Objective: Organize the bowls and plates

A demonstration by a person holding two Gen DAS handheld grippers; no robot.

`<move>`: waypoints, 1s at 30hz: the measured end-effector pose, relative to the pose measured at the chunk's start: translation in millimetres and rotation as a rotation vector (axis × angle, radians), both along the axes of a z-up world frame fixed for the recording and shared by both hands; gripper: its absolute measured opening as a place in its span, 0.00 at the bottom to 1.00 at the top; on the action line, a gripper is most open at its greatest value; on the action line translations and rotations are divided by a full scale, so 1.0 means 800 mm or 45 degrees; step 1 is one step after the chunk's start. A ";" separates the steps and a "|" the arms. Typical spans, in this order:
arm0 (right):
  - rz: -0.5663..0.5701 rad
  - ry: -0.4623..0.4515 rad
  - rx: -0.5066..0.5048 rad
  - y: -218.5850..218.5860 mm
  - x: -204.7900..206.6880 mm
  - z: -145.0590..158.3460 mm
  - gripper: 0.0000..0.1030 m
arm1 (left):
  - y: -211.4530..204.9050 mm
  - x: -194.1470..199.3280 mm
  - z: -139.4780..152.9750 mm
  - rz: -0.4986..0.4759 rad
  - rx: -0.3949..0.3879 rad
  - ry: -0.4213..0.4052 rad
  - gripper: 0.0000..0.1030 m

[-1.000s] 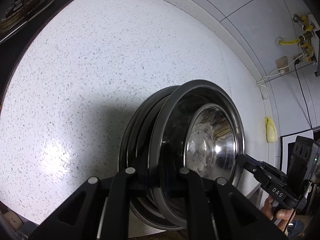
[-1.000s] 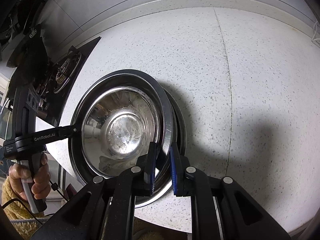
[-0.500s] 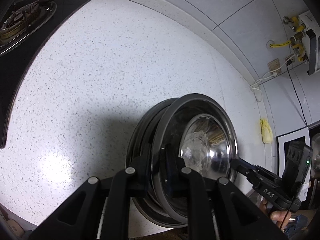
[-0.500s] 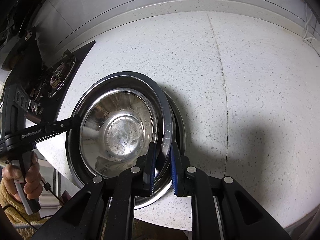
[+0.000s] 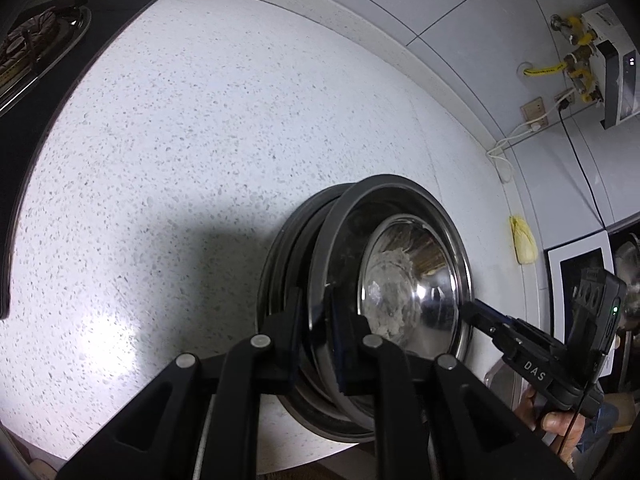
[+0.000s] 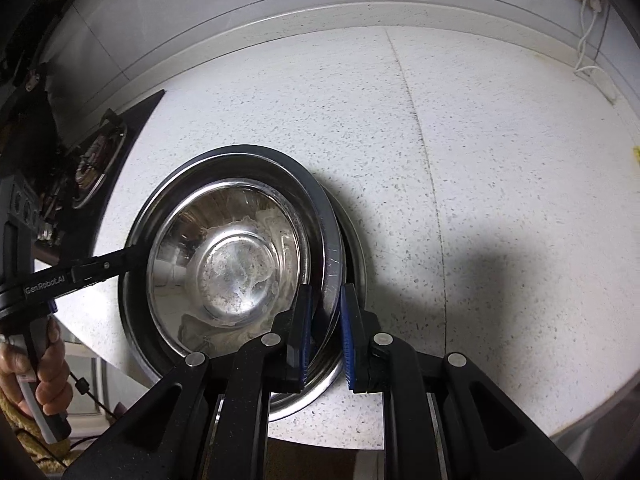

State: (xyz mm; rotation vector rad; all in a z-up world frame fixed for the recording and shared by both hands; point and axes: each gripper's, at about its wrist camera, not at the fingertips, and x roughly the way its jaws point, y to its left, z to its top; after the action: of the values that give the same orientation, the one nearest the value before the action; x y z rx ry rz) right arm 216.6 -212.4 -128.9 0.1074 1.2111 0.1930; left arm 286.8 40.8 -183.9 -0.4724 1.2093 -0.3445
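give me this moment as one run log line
left gripper: shut on top bowl rim | right gripper: shut on opposite rim | lower bowl: on countertop

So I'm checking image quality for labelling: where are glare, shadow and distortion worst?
Left wrist view: bright glare patch on the countertop, dark shadow beside the steel bowl, wall lines bowed by the fisheye. Right wrist view: mirror reflections in the bowl, shadow at right.

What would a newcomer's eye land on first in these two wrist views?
The shiny steel bowl, sitting in a stack of dark-rimmed plates near the front edge of the speckled counter. Both grippers pinch the top rim from opposite sides, jaws shut on it: the left gripper and the right gripper. A dark stove fills the counter's far left corner.
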 end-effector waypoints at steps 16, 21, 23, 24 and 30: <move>0.007 -0.242 -0.262 0.034 -0.021 0.051 0.35 | 0.022 -0.024 0.051 0.128 0.069 -0.165 0.13; 0.054 -0.291 -0.239 0.028 -0.039 0.054 0.35 | -0.001 -0.057 0.077 0.243 0.149 -0.212 0.13; 0.086 -0.337 -0.257 0.026 -0.044 0.058 0.36 | -0.015 -0.070 0.085 0.272 0.192 -0.208 0.13; 0.090 -0.350 -0.257 0.026 -0.044 0.059 0.38 | -0.020 -0.077 0.088 0.281 0.202 -0.204 0.13; 0.071 -0.377 -0.164 0.008 -0.052 0.067 0.42 | -0.037 -0.111 0.089 0.334 0.232 -0.151 0.13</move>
State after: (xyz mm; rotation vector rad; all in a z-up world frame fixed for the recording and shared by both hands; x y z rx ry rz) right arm 175.1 -205.9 -75.1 -0.0660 0.9288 0.1718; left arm 198.1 11.3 -112.4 -0.4396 1.0379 -0.0363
